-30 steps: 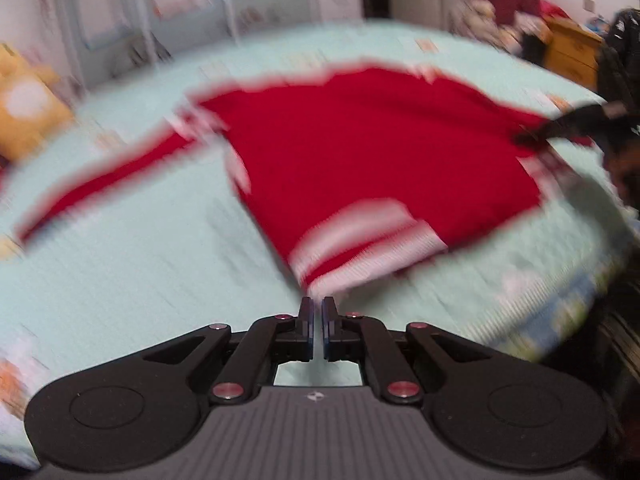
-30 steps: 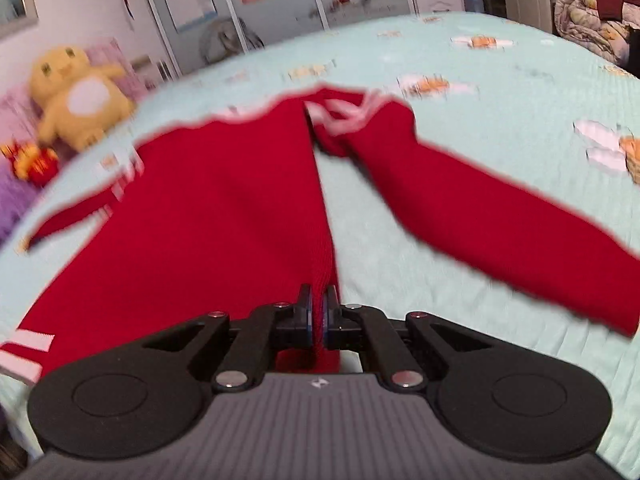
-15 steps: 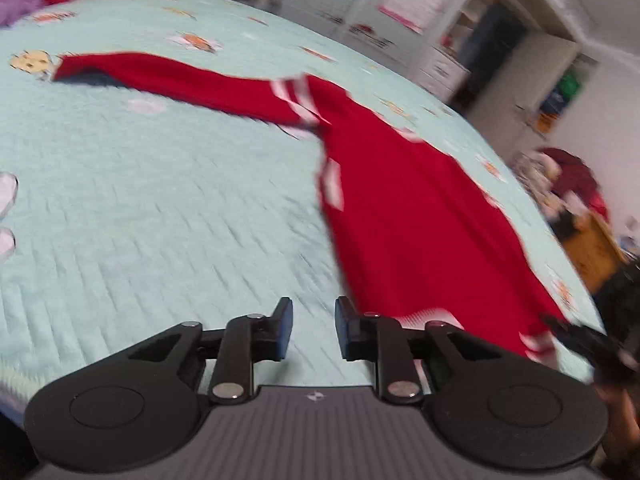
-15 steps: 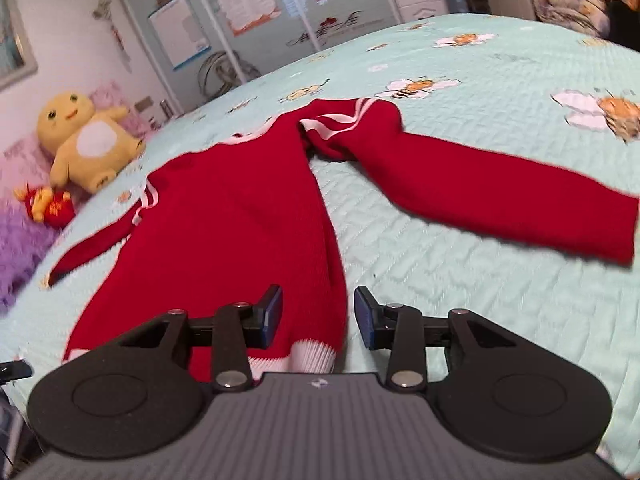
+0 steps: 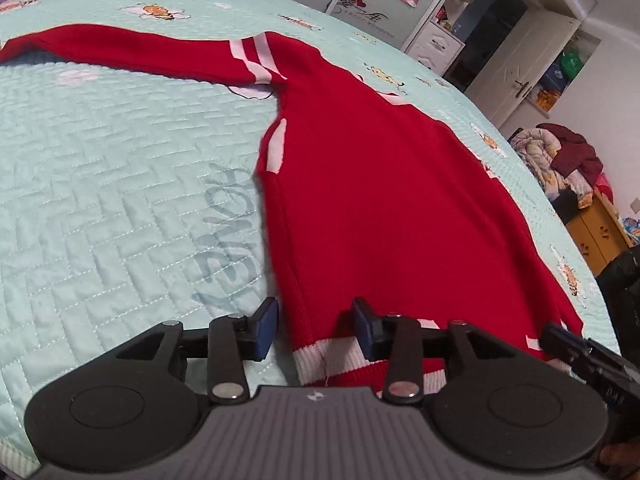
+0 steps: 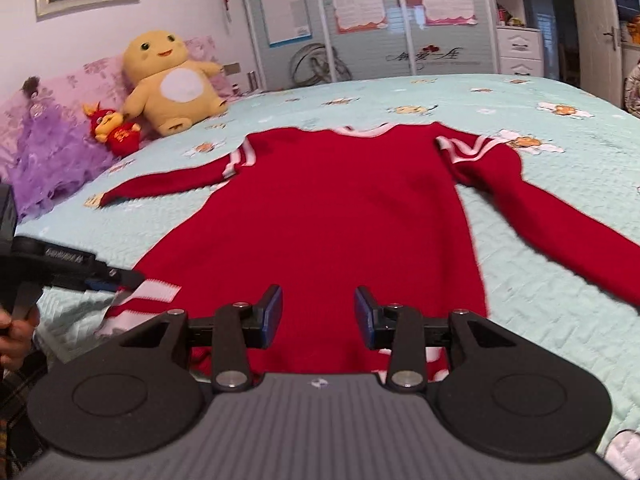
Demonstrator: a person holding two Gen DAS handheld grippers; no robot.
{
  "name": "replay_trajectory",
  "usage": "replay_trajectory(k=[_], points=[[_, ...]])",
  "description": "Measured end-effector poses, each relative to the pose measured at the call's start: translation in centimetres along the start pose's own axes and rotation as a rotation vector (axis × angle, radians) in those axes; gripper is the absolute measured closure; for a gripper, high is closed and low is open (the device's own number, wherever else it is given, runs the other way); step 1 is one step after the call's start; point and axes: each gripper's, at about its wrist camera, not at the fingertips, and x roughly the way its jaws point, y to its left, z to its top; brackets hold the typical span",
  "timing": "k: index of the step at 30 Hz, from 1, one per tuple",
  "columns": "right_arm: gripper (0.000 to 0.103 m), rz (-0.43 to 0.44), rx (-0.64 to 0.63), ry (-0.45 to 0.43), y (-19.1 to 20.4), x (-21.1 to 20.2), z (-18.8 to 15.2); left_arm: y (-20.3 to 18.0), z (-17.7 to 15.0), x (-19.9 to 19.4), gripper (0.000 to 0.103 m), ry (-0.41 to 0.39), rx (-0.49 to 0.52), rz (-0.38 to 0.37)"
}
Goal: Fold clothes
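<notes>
Beyond right tongs [image 6: 318,314], plush toy [image 6: 172,82], unseen leftward

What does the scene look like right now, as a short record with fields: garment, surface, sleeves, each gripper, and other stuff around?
garment: red sweater with white stripes, lying flat, hem nearest the cameras
surface: pale green quilted bed
sleeves: both spread out to the sides, not folded
left gripper: open, over the sweater's left hem corner
right gripper: open, over the hem, holding nothing
other: yellow plush and small red plush by the purple pillows
fold: not yet started
</notes>
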Motion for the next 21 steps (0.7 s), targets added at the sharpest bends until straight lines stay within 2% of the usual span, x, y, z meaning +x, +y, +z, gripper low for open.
replay_trajectory(k=[1,2,4,11,13,18,21], points=[[0.063,0.001,-0.001,0.009,0.2,0.0,-0.3,0.5,-0.1,-0.1,0.061,0.004,-0.023,-0.005],[0.063,0.001,-0.002,0.017,0.4,-0.1,-0.6,1.0,-0.2,-0.2,0.069,0.007,-0.047,-0.010],[0.063,-0.003,-0.001,0.034,0.7,0.0,-1.1,2.1,-0.3,-0.4,0.098,0.014,-0.093,-0.021],[0.062,-0.009,-0.011,0.044,1.1,-0.7,-1.7,5.8,-0.9,-1.0,0.097,0.040,-0.256,-0.058],[0.062,-0.022,-0.001,0.075,0.9,0.1,-2.2,6.5,-1.0,-1.2,0.095,0.040,-0.285,-0.063],[0.062,-0.028,-0.010,0.098,0.9,0.7,-2.7,4.7,-0.3,-2.4,0.093,-0.030,-0.162,-0.023],[0.062,-0.011,0.002,0.093,0.6,0.7,-2.3,3.7,0.1,-3.0,0.080,-0.071,-0.088,0.002]])
